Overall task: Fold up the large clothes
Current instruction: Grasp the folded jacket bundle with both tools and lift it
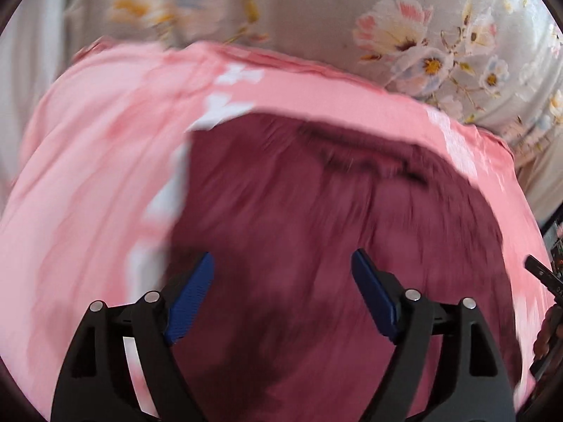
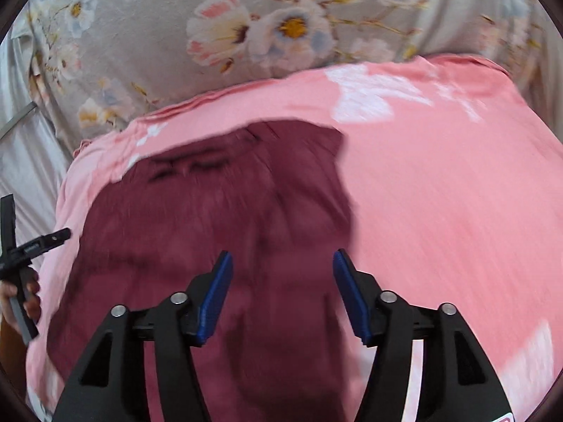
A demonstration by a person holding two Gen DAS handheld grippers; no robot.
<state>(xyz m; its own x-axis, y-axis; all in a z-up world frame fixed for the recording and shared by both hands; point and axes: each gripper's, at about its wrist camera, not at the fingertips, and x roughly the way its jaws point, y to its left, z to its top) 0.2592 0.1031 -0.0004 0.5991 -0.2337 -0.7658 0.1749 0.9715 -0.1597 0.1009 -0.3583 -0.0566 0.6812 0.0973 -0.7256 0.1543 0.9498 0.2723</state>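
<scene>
The maroon garment (image 1: 316,228) fills the lower middle of both views, lying on top of a pink cloth (image 1: 88,176) that spreads around it on three sides. My left gripper (image 1: 283,281) hangs over the maroon fabric with its fingers (image 1: 191,295) spread and nothing between them; the right gripper (image 2: 283,279) likewise, fingers (image 2: 214,295) apart and empty. Both views are blurred, so I cannot make out seams or edges cleanly.

To fold well, I judge I should find the maroon edge at upper centre, pinch only that layer, and avoid catching the pink beneath.

Under everything is a bed with a grey floral sheet (image 2: 176,52) across the top of the frames. The other gripper's handle (image 2: 21,263) shows at lower left of the right view.
</scene>
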